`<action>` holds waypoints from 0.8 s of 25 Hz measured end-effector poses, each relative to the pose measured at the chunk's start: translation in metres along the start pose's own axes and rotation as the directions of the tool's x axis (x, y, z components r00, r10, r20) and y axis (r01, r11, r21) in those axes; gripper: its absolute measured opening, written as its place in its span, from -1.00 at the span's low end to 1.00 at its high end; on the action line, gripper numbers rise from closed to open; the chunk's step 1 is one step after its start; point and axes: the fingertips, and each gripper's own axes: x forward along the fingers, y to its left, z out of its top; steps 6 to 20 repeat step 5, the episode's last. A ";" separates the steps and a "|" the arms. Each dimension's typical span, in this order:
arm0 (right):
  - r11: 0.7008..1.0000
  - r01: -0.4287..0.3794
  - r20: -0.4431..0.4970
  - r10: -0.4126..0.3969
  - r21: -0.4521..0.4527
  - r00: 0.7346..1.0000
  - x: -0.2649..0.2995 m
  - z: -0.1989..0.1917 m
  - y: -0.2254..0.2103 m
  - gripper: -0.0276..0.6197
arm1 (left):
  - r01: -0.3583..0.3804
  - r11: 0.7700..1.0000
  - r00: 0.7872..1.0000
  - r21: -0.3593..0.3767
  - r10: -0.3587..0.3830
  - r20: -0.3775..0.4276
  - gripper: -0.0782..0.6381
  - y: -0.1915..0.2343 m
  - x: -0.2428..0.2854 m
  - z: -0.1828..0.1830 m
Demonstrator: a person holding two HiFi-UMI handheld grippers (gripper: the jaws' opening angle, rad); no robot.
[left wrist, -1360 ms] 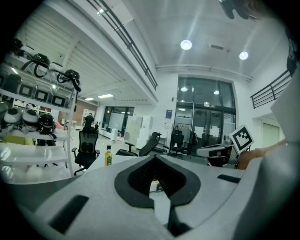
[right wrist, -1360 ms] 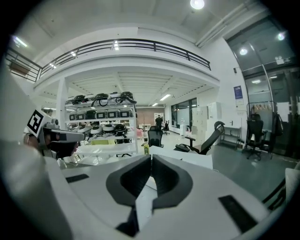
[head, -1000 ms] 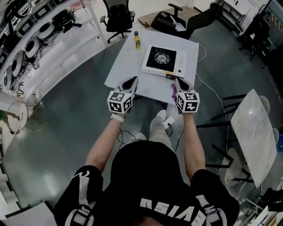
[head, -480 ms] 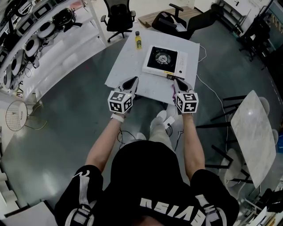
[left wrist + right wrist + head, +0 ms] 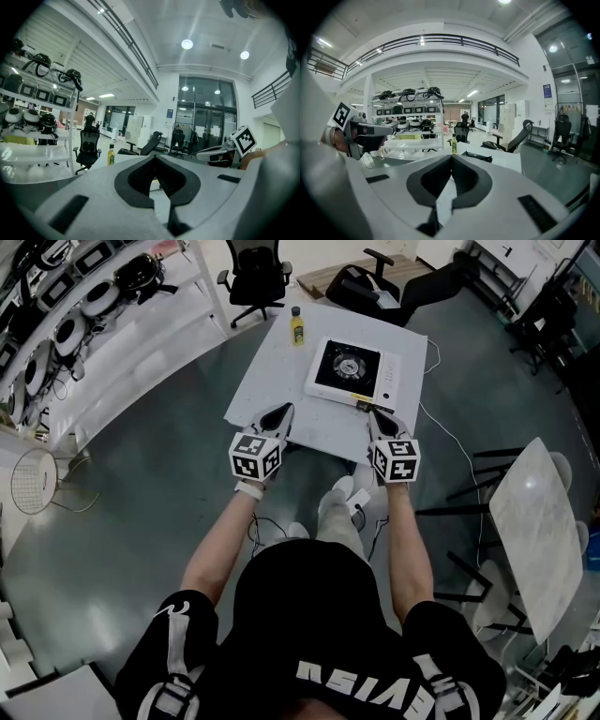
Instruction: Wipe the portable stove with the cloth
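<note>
Seen from above in the head view, the portable stove (image 5: 352, 371) sits on the far right part of the white table (image 5: 272, 381), with a yellow bottle (image 5: 297, 327) just to its left. The right gripper (image 5: 374, 412) points at the stove's near edge. The left gripper (image 5: 284, 410) is well to the left. The white shirt lettering (image 5: 361, 687) is upside down and I cannot read it with certainty.

The left gripper view shows its fingers pressed together on nothing.

The right gripper view shows its tips meeting the same way, and the bottle's label is too small to read.
</note>
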 end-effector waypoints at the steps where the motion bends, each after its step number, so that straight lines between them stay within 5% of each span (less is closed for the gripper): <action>1: 1.000 0.000 -0.001 0.000 0.001 1.000 0.001 0.000 0.000 -0.88 | 0.000 1.000 1.000 0.000 0.000 0.000 -0.76 0.001 0.000 0.000; 20: 1.000 0.000 -0.005 0.000 0.001 1.000 0.004 -0.001 0.002 -0.88 | -0.001 1.000 1.000 -0.002 0.001 -0.004 -0.76 0.003 0.000 -0.002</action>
